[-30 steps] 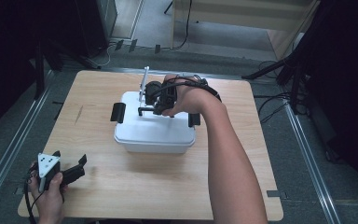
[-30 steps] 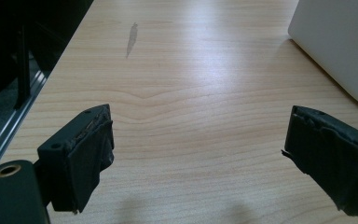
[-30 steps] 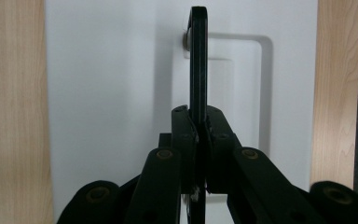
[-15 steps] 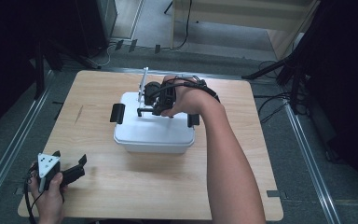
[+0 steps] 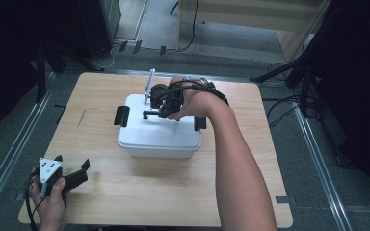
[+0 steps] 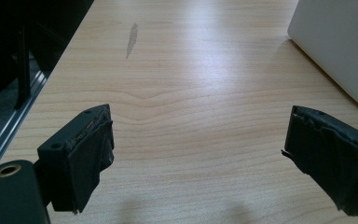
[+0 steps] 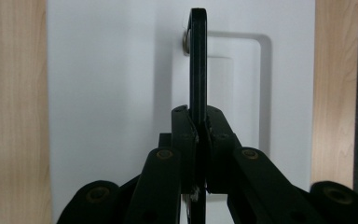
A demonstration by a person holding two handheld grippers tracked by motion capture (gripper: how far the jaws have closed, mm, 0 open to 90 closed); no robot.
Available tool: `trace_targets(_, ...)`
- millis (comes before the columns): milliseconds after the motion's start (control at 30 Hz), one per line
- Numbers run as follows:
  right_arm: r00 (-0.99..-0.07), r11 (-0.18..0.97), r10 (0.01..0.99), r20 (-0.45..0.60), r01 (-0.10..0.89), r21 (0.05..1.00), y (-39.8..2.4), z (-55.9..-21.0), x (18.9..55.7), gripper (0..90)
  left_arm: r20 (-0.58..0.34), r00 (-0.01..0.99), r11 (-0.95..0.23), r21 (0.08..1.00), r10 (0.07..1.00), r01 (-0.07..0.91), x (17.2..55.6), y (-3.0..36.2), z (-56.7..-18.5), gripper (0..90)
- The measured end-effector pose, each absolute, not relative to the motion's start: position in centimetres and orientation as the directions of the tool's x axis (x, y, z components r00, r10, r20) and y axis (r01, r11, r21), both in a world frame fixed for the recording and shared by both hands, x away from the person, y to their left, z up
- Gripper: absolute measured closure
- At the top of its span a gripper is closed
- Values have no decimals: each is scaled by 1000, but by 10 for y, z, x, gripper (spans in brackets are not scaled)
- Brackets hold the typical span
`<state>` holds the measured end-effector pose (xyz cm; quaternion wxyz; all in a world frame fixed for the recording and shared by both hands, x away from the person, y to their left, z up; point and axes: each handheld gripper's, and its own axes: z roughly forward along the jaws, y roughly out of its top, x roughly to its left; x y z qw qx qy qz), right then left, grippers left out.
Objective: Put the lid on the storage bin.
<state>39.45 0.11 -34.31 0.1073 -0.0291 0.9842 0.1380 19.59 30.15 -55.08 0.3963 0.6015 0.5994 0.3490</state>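
High view: white box [image 5: 159,132] mid-bench; right gripper [image 5: 166,102] above its lid. Left gripper [image 5: 72,179] rests near the front left corner.
Left gripper view: jaws apart, nothing between.
Right gripper view: jaws clamped on the black handle [image 7: 198,60]

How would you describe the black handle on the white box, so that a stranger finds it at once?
On the wooden table stands a white lidded box. At the middle of its lid, the black handle stands upright on edge, clamped by the right gripper. The other black parts are side latches.
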Motion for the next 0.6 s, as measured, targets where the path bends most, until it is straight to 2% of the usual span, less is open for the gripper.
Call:
trace_targets(267, -977, 959, -7, -213, -67, 277, -3, -341, 400, 852, -54, 39, 32, 896, 998, 443, 196, 302, -551, 84)
trace_targets(600, -970, 956, -34, -240, -102, 274, 4, -346, 409, 849, -60, 38, 37, 898, 997, 439, 195, 302, -551, 84)
